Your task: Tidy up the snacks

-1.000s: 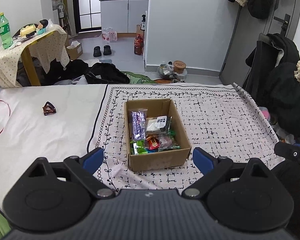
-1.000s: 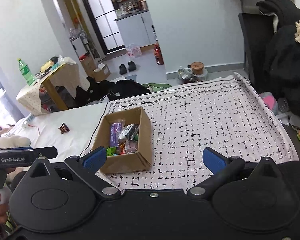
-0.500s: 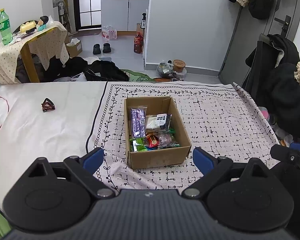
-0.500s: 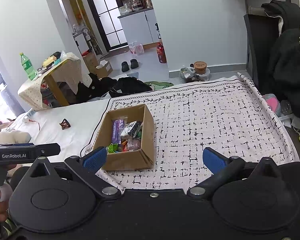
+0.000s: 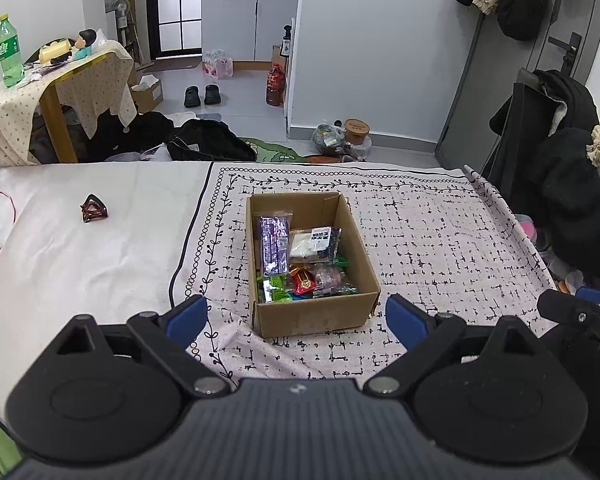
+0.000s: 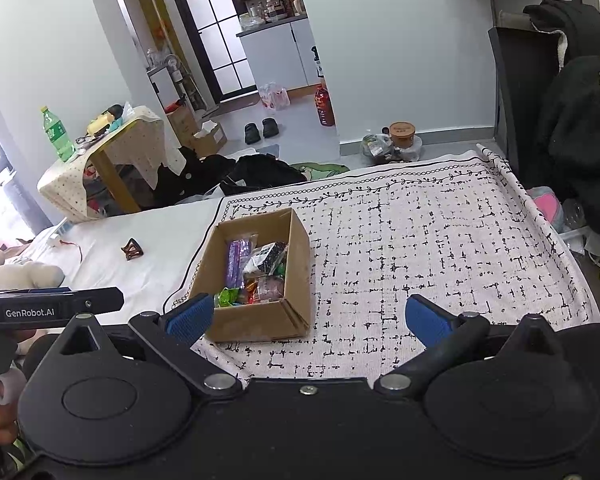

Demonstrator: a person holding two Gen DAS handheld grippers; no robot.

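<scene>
Cardboard box sits open on the patterned cloth over the bed, packed with snack packets: a purple one along its left wall, red and green ones near the front. Left gripper and right gripper both hover spread wide, holding nothing, short of the box

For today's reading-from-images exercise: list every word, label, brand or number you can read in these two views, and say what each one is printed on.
"GenRobot.AI": white lettering on the left gripper's black body, seen in the right wrist view.
Snack packets in the cardboard box: print too small to read.
Green bottle label: blurred, unreadable.
</scene>
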